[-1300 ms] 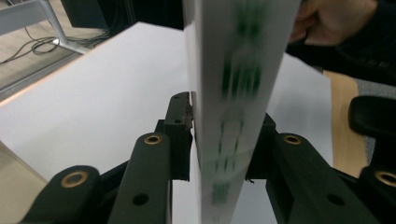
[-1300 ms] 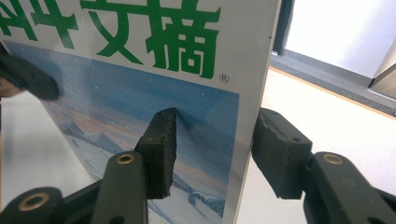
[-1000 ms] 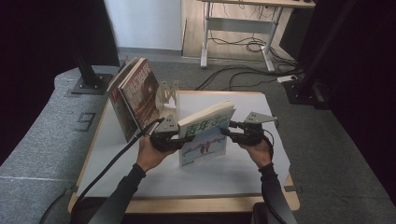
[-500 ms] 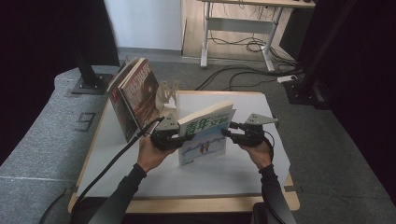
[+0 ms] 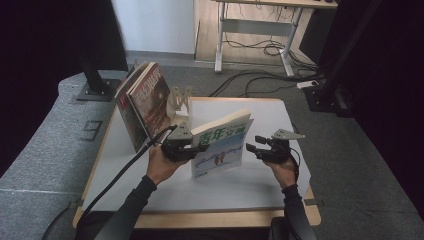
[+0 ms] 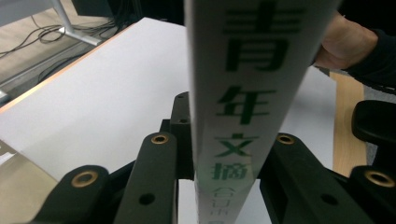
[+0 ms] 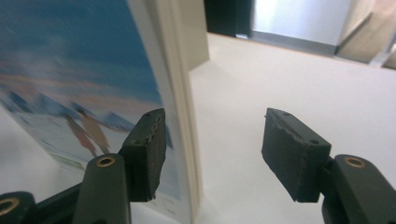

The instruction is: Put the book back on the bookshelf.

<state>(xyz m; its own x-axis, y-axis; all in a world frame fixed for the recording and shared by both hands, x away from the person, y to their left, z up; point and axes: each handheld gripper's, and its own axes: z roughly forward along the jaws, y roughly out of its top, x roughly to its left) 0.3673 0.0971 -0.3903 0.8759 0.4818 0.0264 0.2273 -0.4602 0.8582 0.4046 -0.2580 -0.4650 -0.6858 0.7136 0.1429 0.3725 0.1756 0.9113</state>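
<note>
Meanwhile left tool [image 5: 187,149] tight on book [image 5: 222,145] spine, right tool [image 5: 254,148] just-widened, clear of it

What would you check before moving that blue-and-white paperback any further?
1. Left gripper clamped on the blue-and-white paperback book: ok; the left gripper view shows its jaws against both sides of the spine.
2. Right gripper clear of the book: ok; its jaws have just been opening, and the page edge stands between the pads with a wide gap on one side.
3. Book standing upright on the white tabletop: ok, slightly tilted.
4. Leaning reddish-brown books at the table's left apart from the paperback: ok.
5. Whether the book's bottom edge rests fully on the table: cannot tell.
</note>
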